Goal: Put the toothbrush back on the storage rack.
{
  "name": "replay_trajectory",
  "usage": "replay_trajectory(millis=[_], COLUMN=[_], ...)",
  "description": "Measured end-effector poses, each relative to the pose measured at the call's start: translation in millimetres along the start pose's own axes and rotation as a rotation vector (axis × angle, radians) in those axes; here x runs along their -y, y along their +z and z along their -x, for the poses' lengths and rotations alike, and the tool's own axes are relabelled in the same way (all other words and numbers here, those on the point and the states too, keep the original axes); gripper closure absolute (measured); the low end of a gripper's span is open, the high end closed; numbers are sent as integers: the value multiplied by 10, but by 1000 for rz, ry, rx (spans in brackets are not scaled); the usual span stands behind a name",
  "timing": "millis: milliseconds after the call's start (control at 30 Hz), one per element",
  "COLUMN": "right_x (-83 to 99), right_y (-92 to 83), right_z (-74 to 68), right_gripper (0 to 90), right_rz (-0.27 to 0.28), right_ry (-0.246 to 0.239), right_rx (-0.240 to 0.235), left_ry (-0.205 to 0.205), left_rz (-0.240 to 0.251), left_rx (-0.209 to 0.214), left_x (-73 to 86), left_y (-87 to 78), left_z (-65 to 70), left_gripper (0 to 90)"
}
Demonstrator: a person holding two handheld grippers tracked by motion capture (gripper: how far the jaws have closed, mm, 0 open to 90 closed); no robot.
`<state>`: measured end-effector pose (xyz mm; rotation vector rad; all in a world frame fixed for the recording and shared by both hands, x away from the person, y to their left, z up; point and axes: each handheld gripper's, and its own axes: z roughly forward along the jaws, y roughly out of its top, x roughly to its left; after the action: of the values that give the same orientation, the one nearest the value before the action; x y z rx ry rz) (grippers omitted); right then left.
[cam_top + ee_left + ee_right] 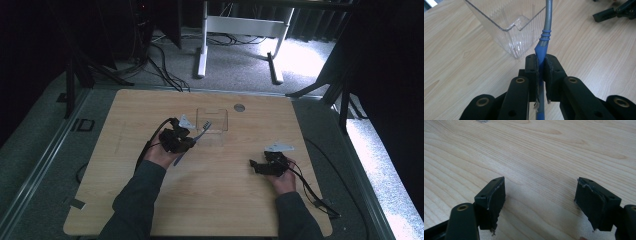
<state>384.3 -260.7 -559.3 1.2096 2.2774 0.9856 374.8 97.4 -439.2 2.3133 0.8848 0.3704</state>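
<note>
**Placing the Toothbrush into the Clear Bin**

Pale wood-grain worktop (210,200) stands on grey carpet, with dark curtains and a white desk frame behind it.

**Work item.** The blue-and-grey plastic toothbrush (544,37) is clamped by its blue handle between the pads of the left claw (541,67). In the high view the toothbrush (200,134) is tilted, bristle head uppermost, and the head lies against the near rim of the clear ribbed plastic bin (212,120). The handle tail hangs below the left claw (192,142), clear of the worktop.

**Receiver.** The clear bin stands upright near the far middle of the worktop. In the left gripper view its notched corner (517,21) is just beside the toothbrush shaft.

**Second claw.** The right claw (539,200) has its jaws wide apart with nothing between them; it rests near the right edge, well apart from the bin.

**Procedure, as judged from this position.**
1. Raise the head above the rim before advancing, so the bin is not pushed.
2. Centre the brush over the opening.
3. Lower, then release only once the head is inside.

**Caution.** The light bin may slide or tip if struck.
</note>
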Motion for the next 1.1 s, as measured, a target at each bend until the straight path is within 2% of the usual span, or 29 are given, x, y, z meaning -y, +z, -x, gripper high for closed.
replay_trajectory(millis=[267,1100], right_x=[0,0], right_y=[0,0], right_z=[0,-1], right_gripper=[239,238], right_rz=[-1,0], right_ry=[1,1], right_rx=[0,0], left_ry=[-24,-55], left_rz=[22,82], left_rx=[3,-17], left_x=[0,-15], left_y=[0,-5], left_z=[-18,-16], left_gripper=[817,817])
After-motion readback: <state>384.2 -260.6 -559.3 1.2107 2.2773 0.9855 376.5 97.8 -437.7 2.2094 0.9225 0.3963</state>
